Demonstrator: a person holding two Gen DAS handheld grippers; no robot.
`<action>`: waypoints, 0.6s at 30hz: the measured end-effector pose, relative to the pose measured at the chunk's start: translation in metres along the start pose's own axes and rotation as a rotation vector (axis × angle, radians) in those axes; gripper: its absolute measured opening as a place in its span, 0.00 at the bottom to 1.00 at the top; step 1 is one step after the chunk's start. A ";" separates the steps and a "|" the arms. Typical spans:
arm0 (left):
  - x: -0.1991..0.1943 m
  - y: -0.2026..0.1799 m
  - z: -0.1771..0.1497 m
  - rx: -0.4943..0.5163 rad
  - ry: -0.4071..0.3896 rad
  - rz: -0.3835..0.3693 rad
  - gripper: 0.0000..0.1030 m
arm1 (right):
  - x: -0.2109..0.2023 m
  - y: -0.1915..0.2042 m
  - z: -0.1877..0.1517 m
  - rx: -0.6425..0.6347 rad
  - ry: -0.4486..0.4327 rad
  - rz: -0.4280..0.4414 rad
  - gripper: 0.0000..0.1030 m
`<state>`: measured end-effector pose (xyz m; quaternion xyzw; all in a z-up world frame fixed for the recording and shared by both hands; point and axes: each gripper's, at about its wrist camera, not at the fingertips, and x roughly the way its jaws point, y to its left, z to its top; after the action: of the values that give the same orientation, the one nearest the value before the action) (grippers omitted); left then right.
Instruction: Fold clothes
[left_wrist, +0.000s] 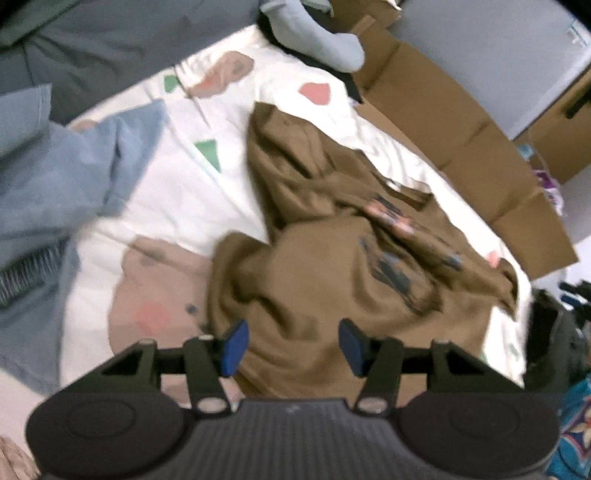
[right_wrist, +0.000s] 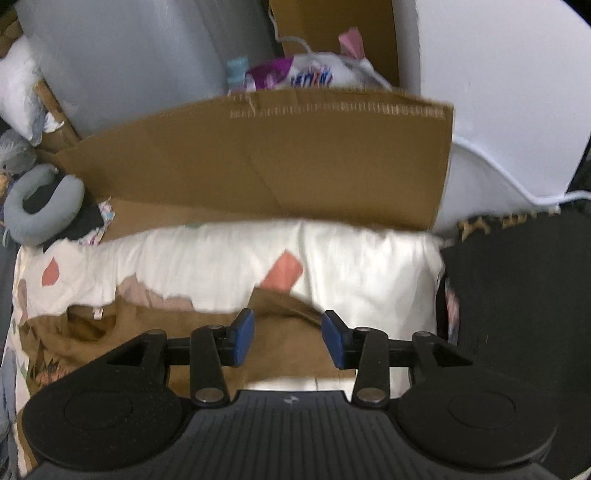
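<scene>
My left gripper (left_wrist: 291, 345) and right gripper (right_wrist: 287, 341) gape empty over the brown shirt (left_wrist: 332, 266) on the patterned bedsheet (left_wrist: 177, 192); cardboard (right_wrist: 258, 158) stands beyond the shirt.

Your shirt (left_wrist: 314, 236) lies on the bedsheet (left_wrist: 155, 206), cardboard (left_wrist: 461, 122) at 2 o'clock, another garment (left_wrist: 48, 177) at 9.
</scene>
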<state>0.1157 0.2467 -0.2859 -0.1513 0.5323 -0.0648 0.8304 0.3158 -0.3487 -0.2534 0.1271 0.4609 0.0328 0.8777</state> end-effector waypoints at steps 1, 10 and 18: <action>0.001 0.001 0.004 0.007 -0.010 0.000 0.56 | 0.000 -0.001 -0.006 0.006 0.008 0.004 0.46; 0.017 0.006 0.026 0.099 -0.032 0.030 0.53 | -0.018 0.007 -0.064 0.035 0.047 0.034 0.46; 0.044 0.024 0.039 0.169 -0.033 0.084 0.49 | -0.012 0.029 -0.130 0.072 0.132 0.113 0.46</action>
<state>0.1680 0.2645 -0.3165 -0.0593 0.5171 -0.0719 0.8508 0.2043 -0.2979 -0.3074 0.1818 0.5109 0.0742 0.8369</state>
